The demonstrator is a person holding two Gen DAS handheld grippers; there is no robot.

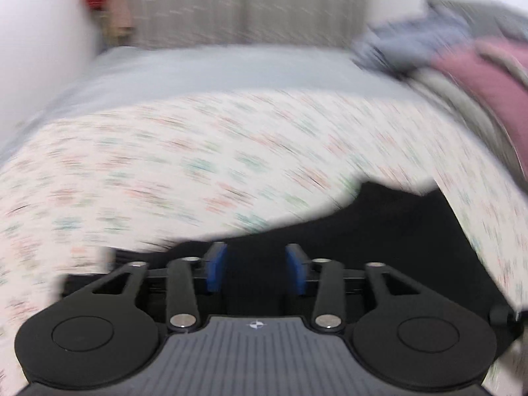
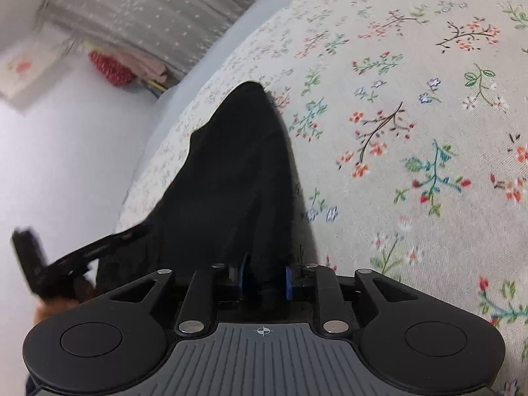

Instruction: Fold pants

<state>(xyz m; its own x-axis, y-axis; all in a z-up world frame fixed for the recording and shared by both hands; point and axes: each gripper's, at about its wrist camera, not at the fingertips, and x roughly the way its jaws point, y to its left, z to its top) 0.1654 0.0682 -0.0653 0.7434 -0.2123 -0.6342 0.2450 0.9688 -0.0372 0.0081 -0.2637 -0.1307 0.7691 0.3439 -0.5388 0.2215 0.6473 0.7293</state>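
Right gripper [image 2: 263,280] points along the black pants [image 2: 227,178], its blue pads pinched on the near end of the cloth, which stretches away over the floral bedsheet [image 2: 412,105]. Left gripper [image 1: 255,269] hovers low over the pants [image 1: 379,217] with jaws apart, nothing between them. Only its blurred view shows piled clothes [image 1: 462,66] beyond the sheet [image 1: 165,165].

Matt black cloth pants [image 2: 227,178], flower-printed cloth bedsheet [image 2: 412,105] (smooth weave), matt black plastic tool [image 2: 264,280]
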